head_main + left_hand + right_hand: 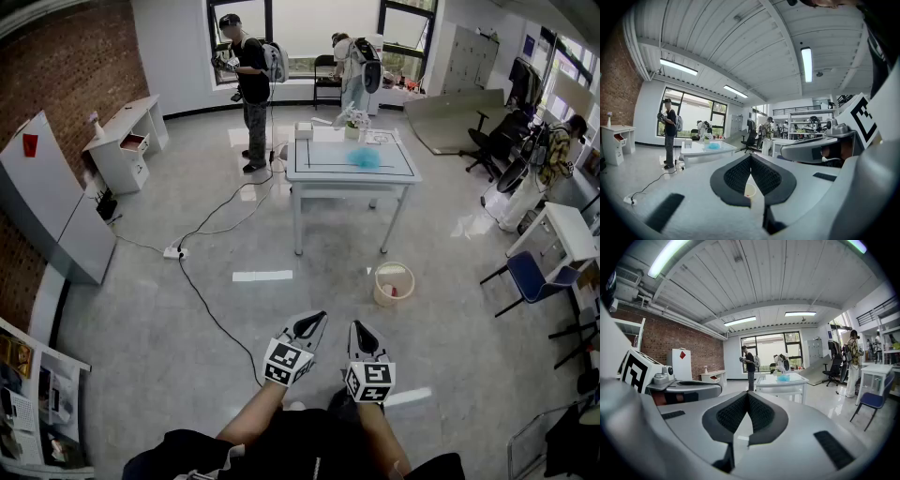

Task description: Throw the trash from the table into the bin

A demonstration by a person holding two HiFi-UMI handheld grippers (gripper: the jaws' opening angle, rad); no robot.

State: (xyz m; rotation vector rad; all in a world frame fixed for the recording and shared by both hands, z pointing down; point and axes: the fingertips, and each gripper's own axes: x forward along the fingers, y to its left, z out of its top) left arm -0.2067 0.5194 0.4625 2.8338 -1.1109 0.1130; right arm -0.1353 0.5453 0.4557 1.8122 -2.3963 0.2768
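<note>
- Here, far back from the worktop (323, 161), out on the open floor (141, 328), too far away to reach anything yet.
- Blue trash (365, 157) lying on the worktop, near the middle, well apart from both tools.
- Close to it, by the far edge: a white box (303, 130) and a small plant (353, 120).
- Bin (385, 294) down on the floor, in front of the worktop and a bit to the right, between the tools and the trash. Probably put there for a short trip from worktop to bin.
- Left tool (317, 321) and right tool (358, 328) held low, side by side, just apart, both aimed forward at the worktop. Likely held that way for walking, with nothing to carry.
- Left tool: pinched together at the tips, nothing inside. Only the far-off bin peeking through the little gap lower down.
- Right tool: pinched together too, nothing held, nothing touched.
- Next, probably: walk up to the worktop, open one tool wide, close it on the blue trash. Soft and fluffy by the look, so maybe an easy squeeze.
- Black cable (211, 314) snaking over the floor on the left. Worth stepping round.
</note>
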